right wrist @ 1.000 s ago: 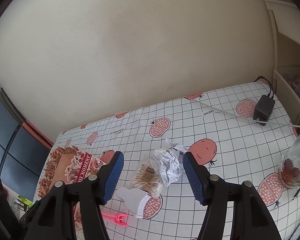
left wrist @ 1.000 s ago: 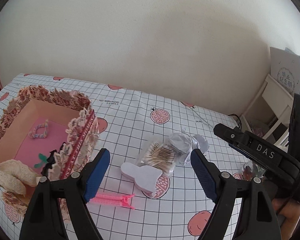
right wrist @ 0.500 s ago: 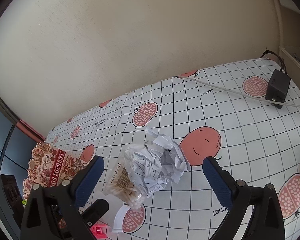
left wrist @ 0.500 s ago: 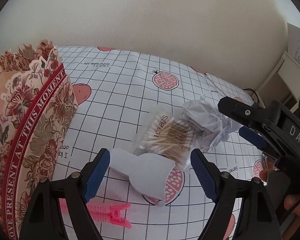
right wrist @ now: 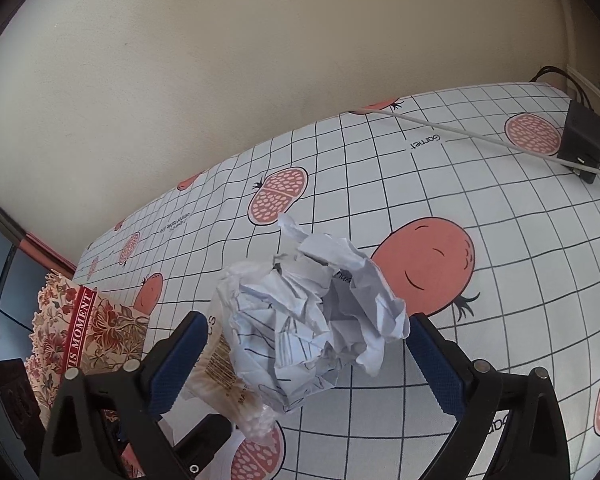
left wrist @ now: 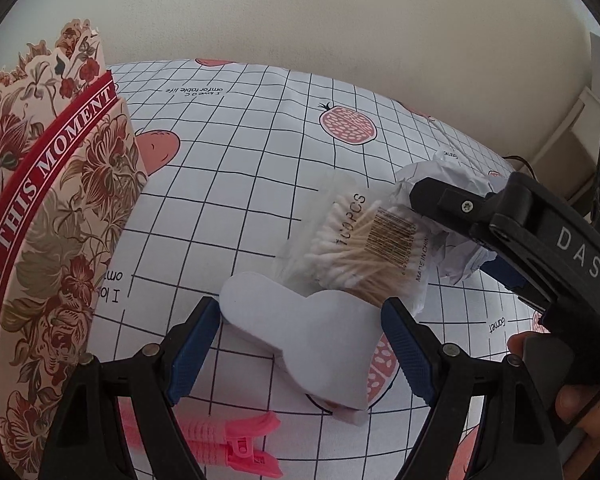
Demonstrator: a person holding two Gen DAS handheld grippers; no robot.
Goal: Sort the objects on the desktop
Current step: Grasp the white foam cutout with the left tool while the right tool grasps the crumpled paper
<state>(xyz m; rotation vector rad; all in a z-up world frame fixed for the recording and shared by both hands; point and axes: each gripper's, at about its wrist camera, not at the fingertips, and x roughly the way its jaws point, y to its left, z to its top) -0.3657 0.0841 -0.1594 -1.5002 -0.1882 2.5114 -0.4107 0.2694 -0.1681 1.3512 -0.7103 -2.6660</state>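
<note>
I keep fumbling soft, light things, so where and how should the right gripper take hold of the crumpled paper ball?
Grip the crumpled paper ball across its bulky middle, coming straight ahead and down. The open right gripper already straddles it, one finger on each side. The flap toward the far side looks loose; the packed core probably holds better.

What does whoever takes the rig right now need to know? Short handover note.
Left tongs: open, straddling the white foam cutout, not closed on it.
Right tongs: open, around the crumpled paper ball, nothing gripped.
Cotton swab bag lies between cutout and paper, touching both. Pink hair clip on the cloth under the left tongs. Floral box stands at left; its inside is hidden from here.
Done: nothing visibly sorted in these views.
Left: all four loose items. Probably close on cutout and paper first.
</note>
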